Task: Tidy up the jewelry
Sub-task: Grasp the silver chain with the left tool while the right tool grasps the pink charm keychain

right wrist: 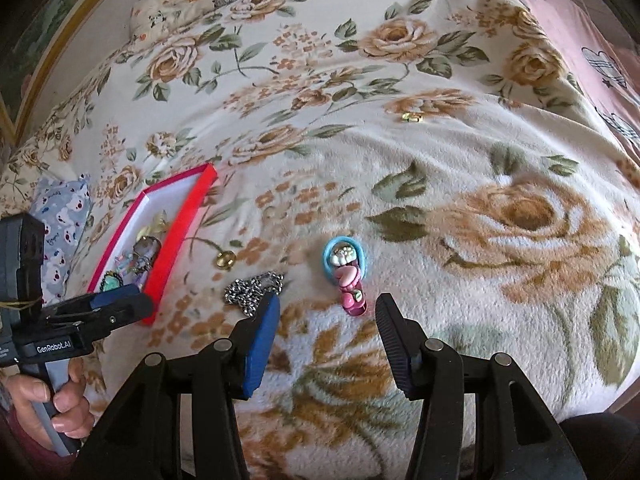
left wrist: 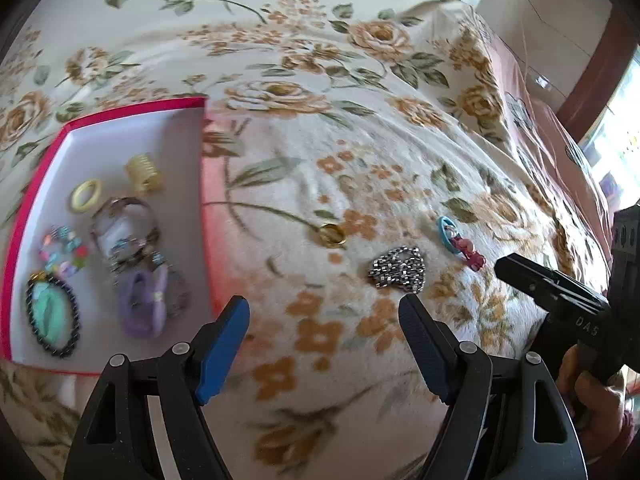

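Both tools agape: left tool [left wrist: 324, 316]; right tool [right wrist: 326, 316] above hair tie [right wrist: 346, 266]

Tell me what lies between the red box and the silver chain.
A gold ring lies on the blanket between the red box and the silver chain; both wrist views show it.

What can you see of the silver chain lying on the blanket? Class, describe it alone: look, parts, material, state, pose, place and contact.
The silver chain is a shiny, metal-looking string of small links, bunched into a loose heap rather than laid out straight. It rests on the floral fleece blanket, outside the red box, between the gold ring and the blue-and-pink hair tie. Nothing grips it.
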Demonstrator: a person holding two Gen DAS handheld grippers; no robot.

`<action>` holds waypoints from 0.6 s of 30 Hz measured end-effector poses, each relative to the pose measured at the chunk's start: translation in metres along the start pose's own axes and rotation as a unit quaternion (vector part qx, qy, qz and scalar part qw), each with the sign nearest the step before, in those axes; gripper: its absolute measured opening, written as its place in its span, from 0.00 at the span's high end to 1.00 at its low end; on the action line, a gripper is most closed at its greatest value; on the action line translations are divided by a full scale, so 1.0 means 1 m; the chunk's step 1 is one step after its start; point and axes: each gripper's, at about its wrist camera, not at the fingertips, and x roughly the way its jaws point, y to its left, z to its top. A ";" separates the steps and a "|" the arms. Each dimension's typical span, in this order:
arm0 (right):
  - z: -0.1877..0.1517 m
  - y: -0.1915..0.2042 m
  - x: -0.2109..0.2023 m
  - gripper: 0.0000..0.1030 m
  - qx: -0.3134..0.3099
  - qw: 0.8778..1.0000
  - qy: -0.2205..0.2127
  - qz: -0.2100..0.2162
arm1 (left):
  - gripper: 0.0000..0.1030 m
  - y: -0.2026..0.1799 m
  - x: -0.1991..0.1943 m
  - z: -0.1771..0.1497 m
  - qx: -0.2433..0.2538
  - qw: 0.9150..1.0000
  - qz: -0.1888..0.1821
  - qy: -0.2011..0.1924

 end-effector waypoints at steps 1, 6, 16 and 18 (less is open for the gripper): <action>0.000 -0.001 0.002 0.50 -0.001 1.000 0.002 0.001 | 0.25 -0.003 0.006 0.002 0.004 1.000 -0.002 0.003; 0.006 -0.004 0.013 0.51 -0.005 1.000 0.013 0.000 | 0.25 -0.013 0.031 0.010 0.019 1.000 -0.007 0.015; 0.013 -0.019 0.042 0.68 0.004 0.999 0.049 -0.006 | 0.25 -0.030 0.076 0.022 0.048 0.998 -0.018 0.037; 0.013 -0.018 0.046 0.71 -0.001 0.999 0.054 -0.005 | 0.27 -0.036 0.086 0.024 0.055 0.998 -0.017 0.040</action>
